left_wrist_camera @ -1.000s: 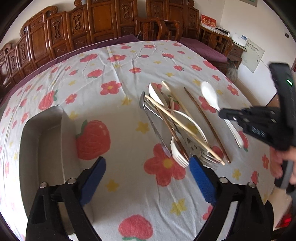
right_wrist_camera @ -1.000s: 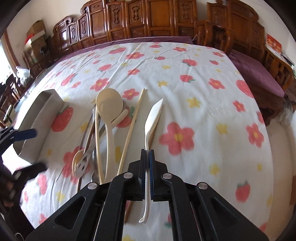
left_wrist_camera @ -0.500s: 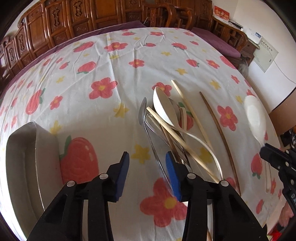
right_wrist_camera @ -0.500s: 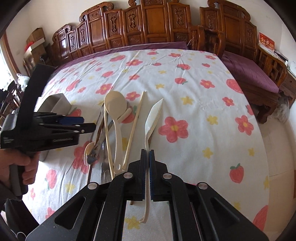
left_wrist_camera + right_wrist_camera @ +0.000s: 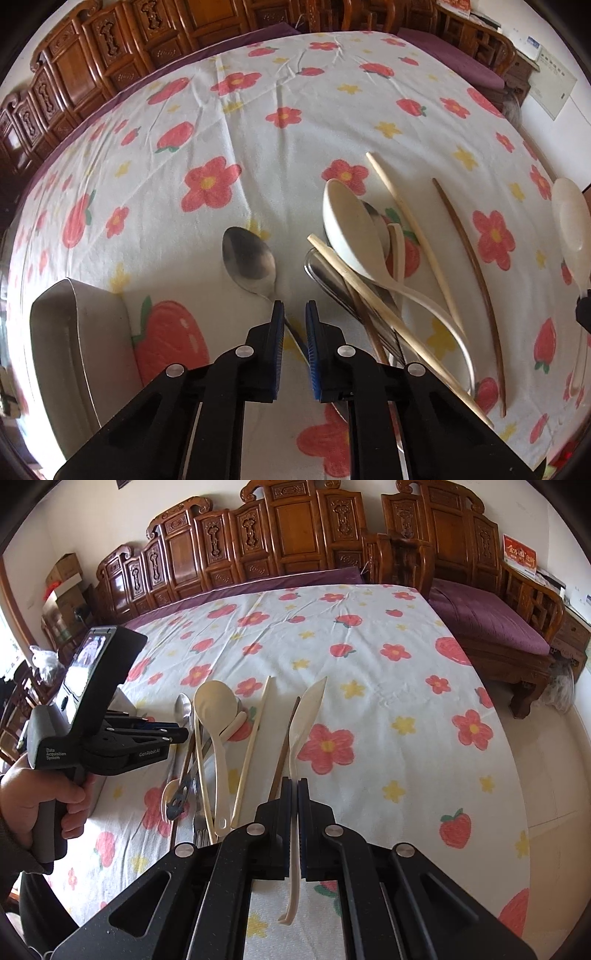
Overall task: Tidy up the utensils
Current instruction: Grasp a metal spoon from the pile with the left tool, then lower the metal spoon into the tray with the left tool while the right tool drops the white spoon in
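My left gripper [image 5: 294,308] is narrowly open, its blue pads either side of the handle of a metal spoon [image 5: 249,260] lying on the flowered cloth. To its right lies a pile of utensils: a cream ladle [image 5: 351,229], pale chopsticks [image 5: 406,229], a dark chopstick [image 5: 469,273] and metal cutlery. My right gripper [image 5: 294,786] is shut on the handle of a cream spoon [image 5: 308,710], held above the cloth; that spoon also shows in the left wrist view [image 5: 570,225]. The left gripper shows in the right wrist view [image 5: 177,734].
A grey metal tray [image 5: 55,332] sits at the left of the pile. Carved wooden chairs [image 5: 295,535] and a purple-cushioned bench [image 5: 487,624] ring the table. The cloth's right edge drops to the floor [image 5: 554,775].
My left gripper moved forward and down to the metal spoon's handle and its jaws narrowed. My right gripper lifted the cream spoon higher.
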The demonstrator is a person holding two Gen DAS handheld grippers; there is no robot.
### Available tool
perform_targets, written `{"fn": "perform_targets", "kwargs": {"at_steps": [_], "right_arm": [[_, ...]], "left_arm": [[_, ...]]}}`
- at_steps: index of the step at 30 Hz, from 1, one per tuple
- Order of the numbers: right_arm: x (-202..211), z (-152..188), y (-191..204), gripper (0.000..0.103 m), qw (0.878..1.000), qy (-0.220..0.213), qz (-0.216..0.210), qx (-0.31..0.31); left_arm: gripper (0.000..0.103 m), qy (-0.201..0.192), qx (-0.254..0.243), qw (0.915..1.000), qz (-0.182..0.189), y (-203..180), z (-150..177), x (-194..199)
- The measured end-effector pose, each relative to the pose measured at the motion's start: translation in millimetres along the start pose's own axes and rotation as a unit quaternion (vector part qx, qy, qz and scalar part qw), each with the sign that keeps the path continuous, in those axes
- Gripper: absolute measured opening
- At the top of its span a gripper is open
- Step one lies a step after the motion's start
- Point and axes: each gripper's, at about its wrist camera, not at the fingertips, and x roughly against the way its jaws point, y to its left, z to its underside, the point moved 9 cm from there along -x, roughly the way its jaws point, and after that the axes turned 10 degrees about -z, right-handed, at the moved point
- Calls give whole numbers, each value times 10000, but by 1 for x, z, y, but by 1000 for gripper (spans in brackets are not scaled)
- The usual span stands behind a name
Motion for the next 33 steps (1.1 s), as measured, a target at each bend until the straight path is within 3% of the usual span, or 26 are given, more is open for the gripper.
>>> {"fn": "perform_targets", "kwargs": {"at_steps": [11, 14, 19, 33], "right_arm": [[-1, 1, -7, 4, 10000, 12, 27, -87], [1, 1, -9, 4, 9999, 10, 30, -116], [2, 0, -10, 4, 9999, -6, 27, -140], [4, -2, 2, 4, 10000, -40, -24, -17]], "left_arm": [[16, -12, 378, 9992, 136, 12, -3, -5], [7, -39, 316, 9994, 115, 7, -6, -4], [3, -55, 270, 9996, 89, 7, -4, -3], [0, -303, 180, 9992, 208, 15, 11, 13]]}}
